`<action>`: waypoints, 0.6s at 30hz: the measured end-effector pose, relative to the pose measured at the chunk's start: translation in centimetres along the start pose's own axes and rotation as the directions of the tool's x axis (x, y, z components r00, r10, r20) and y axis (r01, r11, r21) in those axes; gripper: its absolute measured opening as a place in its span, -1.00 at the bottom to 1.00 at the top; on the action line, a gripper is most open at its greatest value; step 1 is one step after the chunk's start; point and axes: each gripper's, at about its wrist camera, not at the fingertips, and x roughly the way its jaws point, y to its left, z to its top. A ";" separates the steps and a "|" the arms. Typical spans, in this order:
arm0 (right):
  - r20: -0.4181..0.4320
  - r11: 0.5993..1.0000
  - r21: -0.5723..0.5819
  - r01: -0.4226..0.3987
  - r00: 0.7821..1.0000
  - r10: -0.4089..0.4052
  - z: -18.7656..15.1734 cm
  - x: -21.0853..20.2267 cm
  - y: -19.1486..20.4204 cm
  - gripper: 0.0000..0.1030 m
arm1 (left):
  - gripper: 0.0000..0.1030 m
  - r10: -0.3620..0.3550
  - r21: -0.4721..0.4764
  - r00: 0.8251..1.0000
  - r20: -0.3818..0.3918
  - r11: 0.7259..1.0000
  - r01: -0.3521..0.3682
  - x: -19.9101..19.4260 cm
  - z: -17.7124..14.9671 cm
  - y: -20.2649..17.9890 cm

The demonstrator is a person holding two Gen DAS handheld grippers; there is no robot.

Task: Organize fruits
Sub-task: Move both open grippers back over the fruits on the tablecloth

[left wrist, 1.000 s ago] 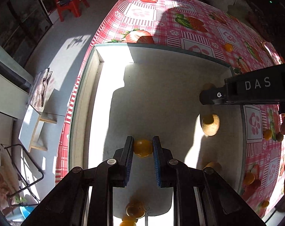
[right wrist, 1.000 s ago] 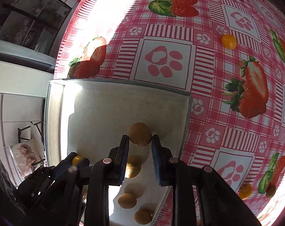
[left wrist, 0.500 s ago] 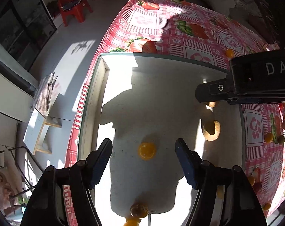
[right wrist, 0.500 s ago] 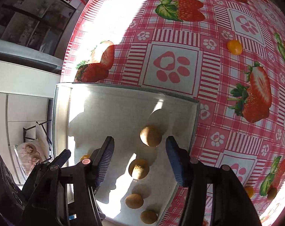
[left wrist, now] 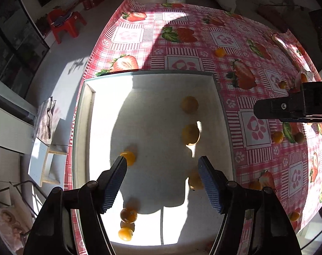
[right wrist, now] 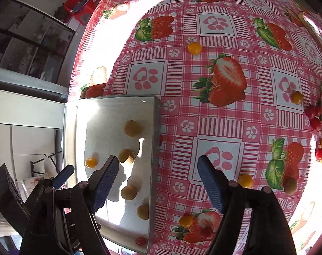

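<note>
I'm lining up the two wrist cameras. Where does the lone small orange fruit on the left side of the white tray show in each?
Left wrist: the small orange fruit lies at centre-left, just above the left finger's tip.
Right wrist: lower left, left of the near finger.
Shared landmark: the white tray that holds it, with brown round fruits to its right.

My left hand-held gripper (left wrist: 162, 182): black plastic arms, blue ribbed pads, silver pivot screws. My right hand-held gripper (right wrist: 158, 183) matches: black, blue pads.

A home living room: strawberry tablecloth (left wrist: 182, 34), with a red plastic chair (left wrist: 65, 24) on the floor beside it.
</note>
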 end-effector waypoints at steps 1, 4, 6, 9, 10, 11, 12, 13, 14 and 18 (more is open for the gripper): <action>0.001 1.000 0.015 0.005 1.000 -0.006 -0.5 -0.3 -0.9 0.55 | 0.37 -0.007 0.016 1.000 -0.001 1.000 0.007 -0.2 0.0 -0.7; 0.005 0.997 0.066 0.025 1.000 -0.026 -2.0 -1.5 -3.9 0.55 | 0.37 -0.028 0.063 1.000 -0.003 0.998 0.028 -0.7 0.0 -3.1; 0.006 0.994 0.102 0.036 0.999 -0.037 -3.1 -2.4 -6.3 0.55 | 0.37 -0.040 0.092 0.999 0.000 0.995 0.040 -1.0 0.0 -4.6; 0.008 0.986 0.157 0.057 0.998 -0.059 -4.5 -3.4 -9.4 0.55 | 0.37 -0.064 0.134 0.998 -0.001 0.989 0.063 -1.6 0.1 -7.2; 0.008 0.982 0.176 0.065 0.998 -0.068 -5.0 -3.7 -10.4 0.55 | 0.37 -0.072 0.145 0.997 -0.001 0.987 0.071 -1.7 0.2 -8.0; 0.009 0.978 0.195 0.071 0.997 -0.075 -5.5 -4.0 -11.5 0.55 | 0.37 -0.080 0.157 0.997 -0.001 0.984 0.079 -1.8 0.3 -8.7; 0.011 0.973 0.216 0.079 0.996 -0.084 -5.9 -4.3 -12.7 0.55 | 0.37 -0.087 0.171 0.996 -0.002 0.982 0.086 -1.9 0.4 -9.5; 0.012 0.968 0.237 0.086 0.996 -0.092 -6.4 -4.7 -13.9 0.55 | 0.37 -0.093 0.184 0.996 -0.003 0.979 0.092 -2.0 0.5 -10.2; 0.012 0.962 0.258 0.093 0.995 -0.099 -6.7 -5.0 -15.0 0.55 | 0.37 -0.098 0.196 0.995 -0.005 0.976 0.097 -2.0 0.6 -10.9; 0.011 0.935 0.332 0.126 0.990 -0.137 -8.2 -6.2 -19.4 0.55 | 0.37 -0.112 0.231 0.993 -0.027 0.966 0.116 -1.4 0.9 -13.6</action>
